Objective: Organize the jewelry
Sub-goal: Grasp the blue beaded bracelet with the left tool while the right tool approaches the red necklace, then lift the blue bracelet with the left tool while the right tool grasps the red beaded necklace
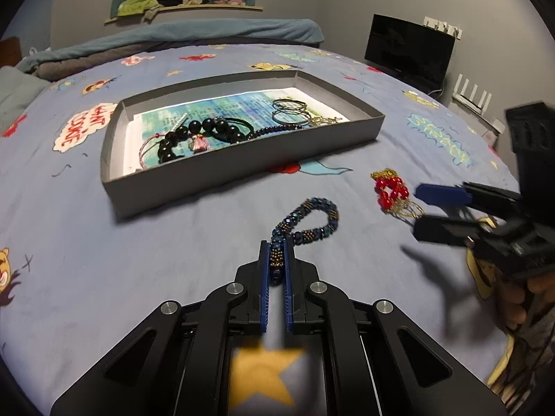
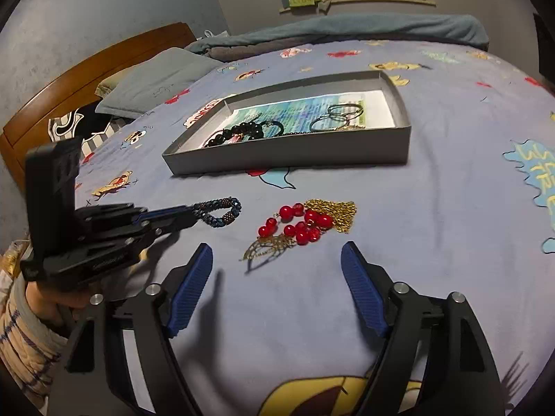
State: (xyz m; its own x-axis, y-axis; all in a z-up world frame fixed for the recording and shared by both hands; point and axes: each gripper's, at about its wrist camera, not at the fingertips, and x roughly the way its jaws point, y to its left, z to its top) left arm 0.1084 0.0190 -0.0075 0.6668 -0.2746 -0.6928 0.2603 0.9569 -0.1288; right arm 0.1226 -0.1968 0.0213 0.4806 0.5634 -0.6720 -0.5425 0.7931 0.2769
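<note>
Nearest the person, on the blue cartoon-print bedsheet, the left gripper has its blue pads closed tight on one end of the blue beaded bracelet. The rest of the loop lies slack on the sheet ahead of the fingertips, so the bracelet is gripped but not yet lifted.

Just to the right, the right gripper stands with its jaws spread wide and nothing between them. It points down at the red bead and gold chain piece, which lies loose on the sheet just ahead of its fingertips, untouched. The two pieces lie near one another but apart.

Further on, toward the middle of the bed, sits the shallow grey tray, lined with printed paper. It already holds black bead bracelets, a pink cord, a pink tassel and metal rings. The right end of its floor appears free of items.

Judged step: pick-up of the two remaining loose pieces, the left one secured and the right one only approached.

Next move, as judged: the left gripper must lift clear of the tray's near wall before carrying the bracelet over. The right gripper must descend and close on the bead cluster, not on the fine chain, which may slip or snag on the sheet.

At the far edge of the bed lies a folded blanket.
</note>
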